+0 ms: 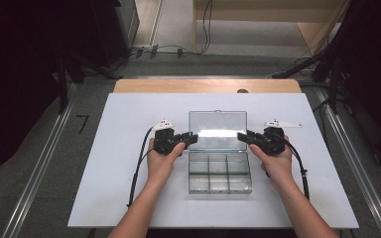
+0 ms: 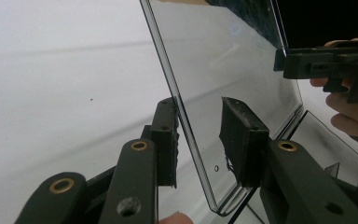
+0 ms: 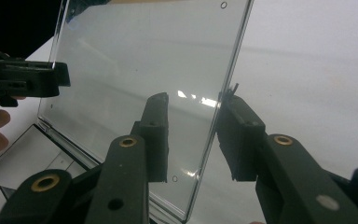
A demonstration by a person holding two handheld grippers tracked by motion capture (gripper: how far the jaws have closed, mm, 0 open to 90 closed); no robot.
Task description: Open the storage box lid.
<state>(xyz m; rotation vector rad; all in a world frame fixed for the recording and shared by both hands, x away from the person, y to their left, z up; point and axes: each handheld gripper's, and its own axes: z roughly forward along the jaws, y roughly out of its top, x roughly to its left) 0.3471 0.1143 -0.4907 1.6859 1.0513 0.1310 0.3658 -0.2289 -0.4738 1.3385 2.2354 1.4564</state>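
White board (image 1: 129, 163) on wooden table (image 1: 144, 86); clear compartment box (image 1: 219, 171) at centre, lid open.

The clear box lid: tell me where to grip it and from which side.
Grip the clear lid by its short side edges, one tool from each side. It stands raised on its hinge above the compartment tray; the thin edges fit between the jaws of the left tool and the right tool.

The box (image 1: 219, 171) and its raised lid (image 1: 217, 130) look like clear, glossy plastic. The white board (image 1: 129, 148) under them is matt and smooth. Both grippers' black jaws look matt, with brass-coloured rivets.
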